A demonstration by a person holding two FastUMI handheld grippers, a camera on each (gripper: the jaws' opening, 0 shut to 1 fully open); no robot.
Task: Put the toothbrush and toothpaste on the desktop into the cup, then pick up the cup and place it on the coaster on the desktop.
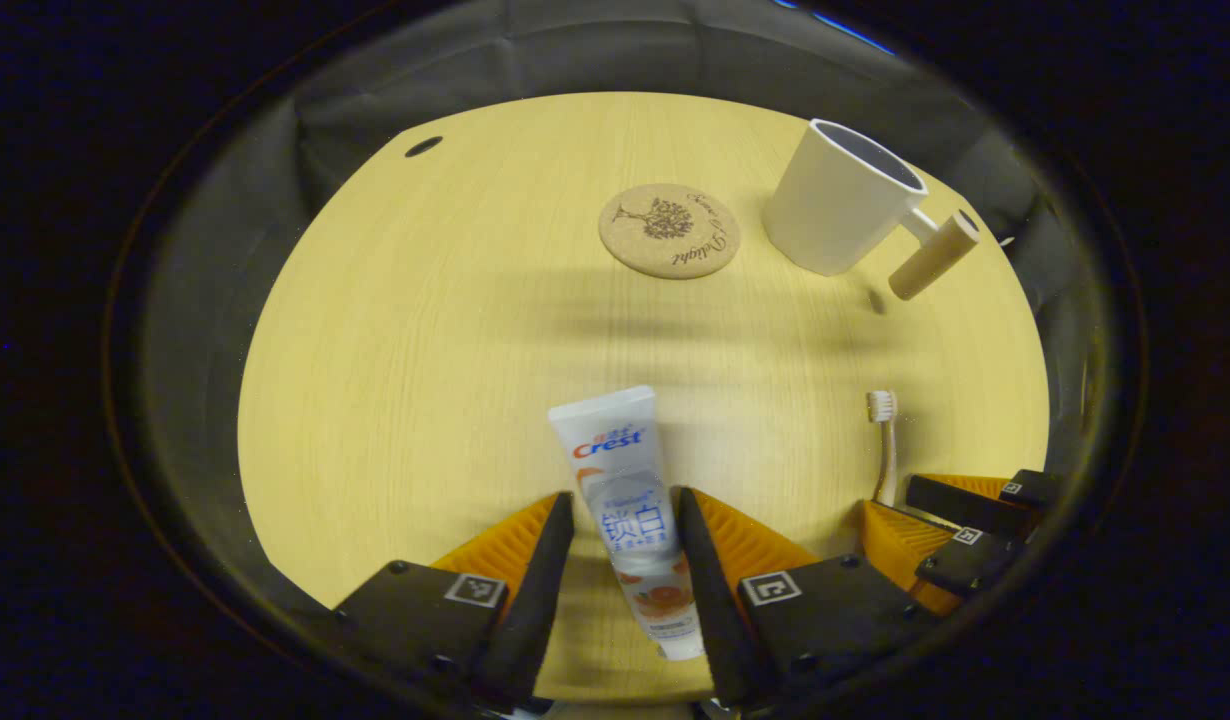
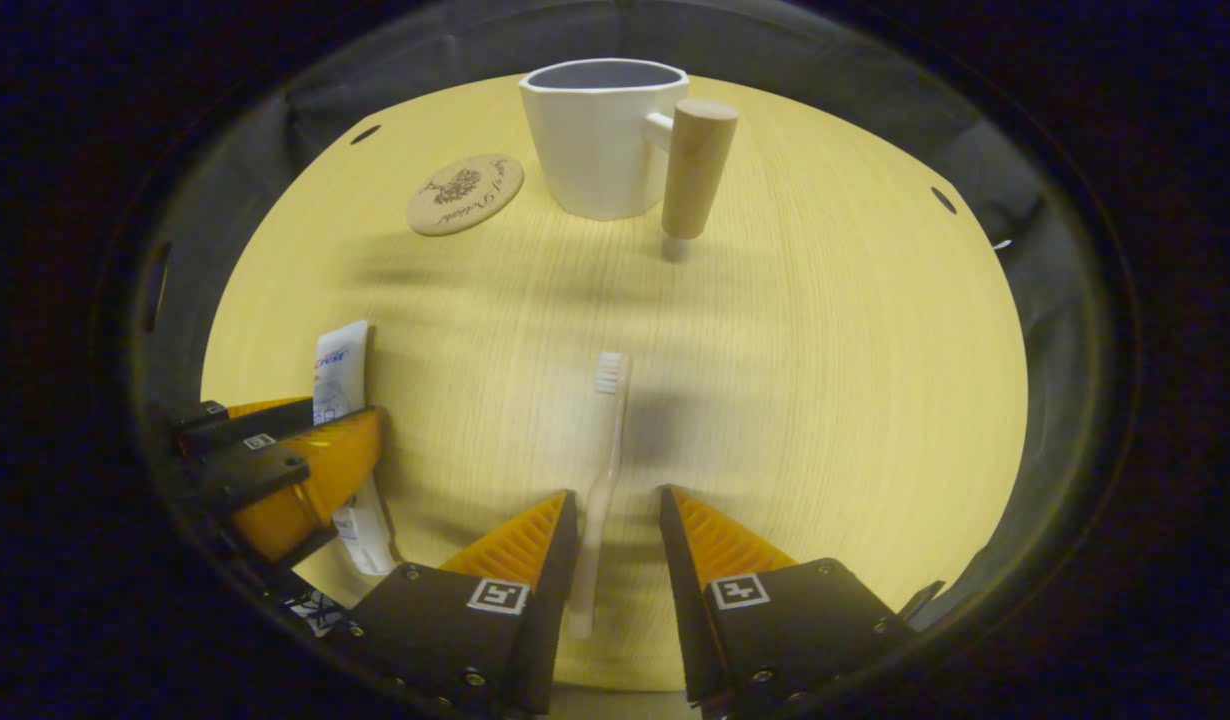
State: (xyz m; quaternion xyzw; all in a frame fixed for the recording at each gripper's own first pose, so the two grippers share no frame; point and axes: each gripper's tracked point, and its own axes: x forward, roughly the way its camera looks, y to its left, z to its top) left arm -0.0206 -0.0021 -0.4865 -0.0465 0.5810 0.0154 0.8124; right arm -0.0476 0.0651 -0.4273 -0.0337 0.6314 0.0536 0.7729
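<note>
A white toothpaste tube (image 1: pixel 620 480) lies flat on the wooden desktop (image 1: pixel 405 350). My left gripper (image 1: pixel 625 497) is open and straddles it, with both fingers close beside the tube's sides. In the right gripper view the pale toothbrush (image 2: pixel 608 420) lies on the desk, bristles pointing away. My right gripper (image 2: pixel 617 493) is open around its handle, which runs near the left finger. The white cup (image 2: pixel 600 140) with a wooden peg handle stands upright at the far side. The round cork coaster (image 2: pixel 465 193) lies bare just left of it.
The left gripper view has the cup (image 1: pixel 840 200) at far right, the coaster (image 1: pixel 669 230) to its left and the toothbrush (image 1: pixel 885 440) beside the other gripper. Dark cable holes (image 2: pixel 943 200) dot the desk's far edges, and black cloth surrounds the desk.
</note>
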